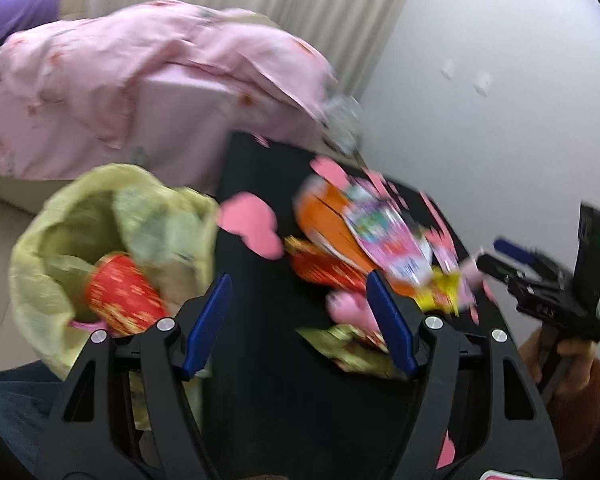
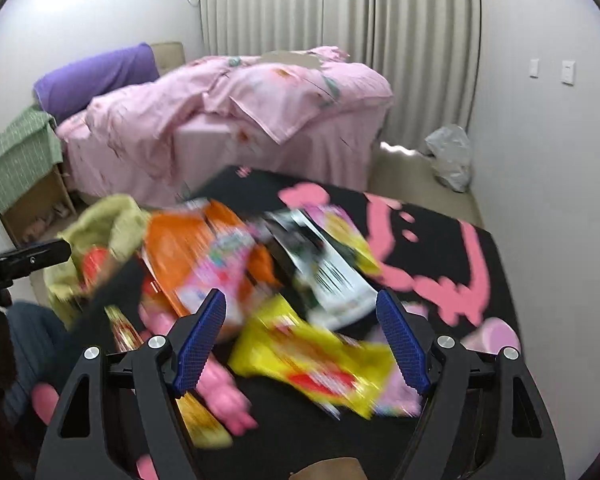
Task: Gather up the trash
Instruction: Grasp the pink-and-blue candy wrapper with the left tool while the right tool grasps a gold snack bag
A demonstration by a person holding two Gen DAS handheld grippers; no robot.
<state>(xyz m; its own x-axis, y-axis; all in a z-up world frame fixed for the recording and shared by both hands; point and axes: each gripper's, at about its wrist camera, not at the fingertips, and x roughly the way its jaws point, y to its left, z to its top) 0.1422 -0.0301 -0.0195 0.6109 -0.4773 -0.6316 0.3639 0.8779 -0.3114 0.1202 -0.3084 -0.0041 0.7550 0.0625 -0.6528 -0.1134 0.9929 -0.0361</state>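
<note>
A yellow-green trash bag [image 1: 112, 236] hangs open at the left edge of the black table [image 1: 268, 360], with a red wrapper [image 1: 120, 296] inside. Snack wrappers lie on the table: an orange packet [image 1: 332, 220], a pink packet [image 1: 388, 240], a red one [image 1: 324, 268]. My left gripper [image 1: 300, 320] is open and empty, between bag and wrappers. In the right wrist view my right gripper [image 2: 300, 340] is open over a yellow wrapper [image 2: 320, 368], near a white-black packet [image 2: 332, 276], the orange packet [image 2: 180, 248] and the bag [image 2: 112, 220]. Both views are blurred.
The table cover has pink shapes [image 2: 440, 280]. A bed with pink bedding [image 2: 228, 108] stands behind the table. A grey bag [image 2: 452, 156] lies on the floor by the wall. My right gripper shows at the right in the left wrist view [image 1: 548, 280].
</note>
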